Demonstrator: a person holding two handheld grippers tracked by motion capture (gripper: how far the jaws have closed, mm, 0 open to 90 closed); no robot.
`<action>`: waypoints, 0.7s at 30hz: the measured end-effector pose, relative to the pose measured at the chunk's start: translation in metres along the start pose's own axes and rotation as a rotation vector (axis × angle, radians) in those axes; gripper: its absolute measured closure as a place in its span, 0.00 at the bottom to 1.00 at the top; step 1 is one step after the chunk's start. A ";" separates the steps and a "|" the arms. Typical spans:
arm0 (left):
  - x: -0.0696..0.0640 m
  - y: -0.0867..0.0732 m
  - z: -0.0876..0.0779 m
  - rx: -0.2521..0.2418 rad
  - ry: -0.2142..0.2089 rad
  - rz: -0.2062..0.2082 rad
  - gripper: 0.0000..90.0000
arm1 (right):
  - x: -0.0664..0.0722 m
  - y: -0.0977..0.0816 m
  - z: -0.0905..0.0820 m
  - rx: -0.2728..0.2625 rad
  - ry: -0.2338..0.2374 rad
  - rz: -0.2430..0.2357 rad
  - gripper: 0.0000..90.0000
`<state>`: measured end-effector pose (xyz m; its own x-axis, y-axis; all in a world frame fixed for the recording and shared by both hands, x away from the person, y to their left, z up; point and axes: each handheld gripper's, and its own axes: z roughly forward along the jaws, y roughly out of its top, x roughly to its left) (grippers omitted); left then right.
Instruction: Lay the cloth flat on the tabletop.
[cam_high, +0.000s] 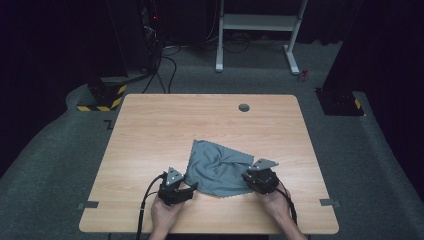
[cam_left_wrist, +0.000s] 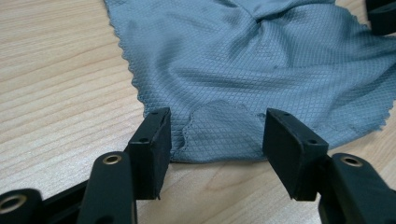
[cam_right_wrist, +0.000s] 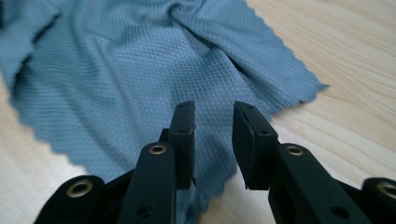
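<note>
Left hand (cam_high: 162, 215): low in the high view, left of centre; it comes in from the bottom edge and holds the left gripper.
Left gripper (cam_high: 189, 189): lower centre-left of the high view, at the near left edge of the cloth. In the left gripper view the jaws stand wide apart, with a small folded-over flap of the cloth's edge lying between them. The pads do not press on it; nothing is held.
Cloth (cam_high: 217, 170): grey-blue, with a diamond weave and a zigzag edge. It lies rumpled on the table, a little right of centre in the high view, between the two grippers.
Right gripper (cam_high: 248, 176): lower centre-right of the high view, at the near right corner of the cloth. In the right gripper view the jaws are partly open, with a clear gap; the cloth is under and in front of them, but not pinched.
Right hand (cam_high: 274, 200): lower right of centre, behind the right gripper.
Table (cam_high: 150, 130): light wood, with a small round grommet (cam_high: 244, 107) near its far edge.
</note>
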<state>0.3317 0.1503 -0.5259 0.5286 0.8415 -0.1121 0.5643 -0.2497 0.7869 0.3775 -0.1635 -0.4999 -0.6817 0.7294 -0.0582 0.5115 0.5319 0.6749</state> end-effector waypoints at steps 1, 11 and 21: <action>0.000 0.000 0.000 0.001 -0.001 0.002 0.47 | -0.001 0.003 0.007 0.024 -0.005 -0.001 0.81; 0.000 0.000 0.000 -0.003 -0.002 0.002 0.47 | -0.020 0.018 0.028 0.075 -0.033 -0.022 1.00; 0.002 -0.002 -0.004 -0.036 -0.009 -0.007 0.50 | -0.033 0.025 0.035 0.048 -0.050 0.026 0.98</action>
<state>0.3296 0.1541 -0.5252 0.5309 0.8385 -0.1227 0.5448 -0.2268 0.8073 0.4310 -0.1591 -0.5071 -0.6418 0.7628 -0.0786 0.5537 0.5318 0.6408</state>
